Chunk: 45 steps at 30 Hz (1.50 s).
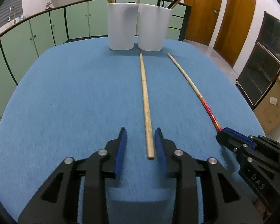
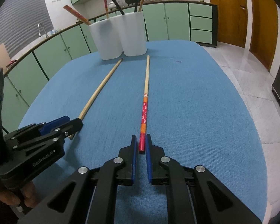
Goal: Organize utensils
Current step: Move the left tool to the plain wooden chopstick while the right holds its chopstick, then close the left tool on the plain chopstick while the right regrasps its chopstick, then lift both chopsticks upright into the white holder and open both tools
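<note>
A plain wooden chopstick [image 1: 145,100] lies on the blue table, pointing at two white cups [image 1: 121,26] [image 1: 153,28] that hold several chopsticks. My left gripper [image 1: 141,131] is open, its pads either side of the chopstick's near end, not touching. A red-handled chopstick [image 2: 145,100] lies to the right. My right gripper [image 2: 141,140] has its pads close around its red end, a small gap showing. The right gripper also shows in the left wrist view [image 1: 222,132]. The left gripper shows in the right wrist view [image 2: 72,123] at the plain chopstick [image 2: 100,87].
The blue cloth-covered table [image 1: 65,93] has rounded edges. Green kitchen cabinets [image 1: 46,29] run behind it. Wooden doors [image 1: 233,18], a dark glass cabinet [image 1: 267,59] and a cardboard box [image 1: 274,104] stand to the right.
</note>
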{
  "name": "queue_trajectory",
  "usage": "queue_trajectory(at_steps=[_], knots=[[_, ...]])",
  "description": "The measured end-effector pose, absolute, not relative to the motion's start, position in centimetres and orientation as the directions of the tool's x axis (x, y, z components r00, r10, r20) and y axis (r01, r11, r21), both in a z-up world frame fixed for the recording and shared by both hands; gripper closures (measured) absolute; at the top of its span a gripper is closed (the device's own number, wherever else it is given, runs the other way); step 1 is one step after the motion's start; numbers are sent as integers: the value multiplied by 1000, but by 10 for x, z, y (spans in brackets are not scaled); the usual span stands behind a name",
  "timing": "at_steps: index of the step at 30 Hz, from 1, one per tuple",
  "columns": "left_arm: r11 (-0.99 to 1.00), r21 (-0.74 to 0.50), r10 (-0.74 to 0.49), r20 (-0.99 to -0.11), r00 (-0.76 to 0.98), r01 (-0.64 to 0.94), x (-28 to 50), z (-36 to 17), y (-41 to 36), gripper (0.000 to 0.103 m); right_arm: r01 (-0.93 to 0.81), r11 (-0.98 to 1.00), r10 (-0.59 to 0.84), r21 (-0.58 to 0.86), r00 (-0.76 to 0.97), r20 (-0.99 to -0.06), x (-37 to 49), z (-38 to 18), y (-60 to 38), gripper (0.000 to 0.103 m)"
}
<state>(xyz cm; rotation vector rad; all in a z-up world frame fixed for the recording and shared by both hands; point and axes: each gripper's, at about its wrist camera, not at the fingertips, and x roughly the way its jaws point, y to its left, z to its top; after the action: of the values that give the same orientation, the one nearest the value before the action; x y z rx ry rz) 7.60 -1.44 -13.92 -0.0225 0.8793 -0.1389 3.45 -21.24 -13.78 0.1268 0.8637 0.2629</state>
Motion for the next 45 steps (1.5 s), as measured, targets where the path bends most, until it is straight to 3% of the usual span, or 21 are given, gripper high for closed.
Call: queue_trajectory(at_steps=[3,7,16,17,19,25,33,45], knots=[[989,-87,-141,-762,632,115,71,-138,-13,56,-199,957,291,213,625,-725,26,-139,-214,86],[988,-129,-154,-763,628,86,67,-140,-3,57,-212,957,290,200,631,-720,21,-140,-214,85],[993,-70,-117,-772,625,99,67,-142,-13,59,-202,960,278,193,628,-727,30,-139,-212,86],[993,-64,-113,-773,624,101,67,-142,-14,61,-200,962,273,187,627,-729,30,-139,-211,90],[992,-60,-119,-773,623,115,68,-142,-17,73,-198,963,268,184,626,-732,32,-139,-211,96],[991,-60,-123,-773,623,122,68,-141,-20,97,-192,962,273,195,629,-728,32,-139,-213,97],[991,-63,-127,-751,648,121,65,-121,-16,97,-201,962,275,187,682,-678,27,-113,-222,97],[989,-74,-146,-531,835,126,61,-1,3,97,-269,954,300,136,820,-487,35,-6,-238,97]])
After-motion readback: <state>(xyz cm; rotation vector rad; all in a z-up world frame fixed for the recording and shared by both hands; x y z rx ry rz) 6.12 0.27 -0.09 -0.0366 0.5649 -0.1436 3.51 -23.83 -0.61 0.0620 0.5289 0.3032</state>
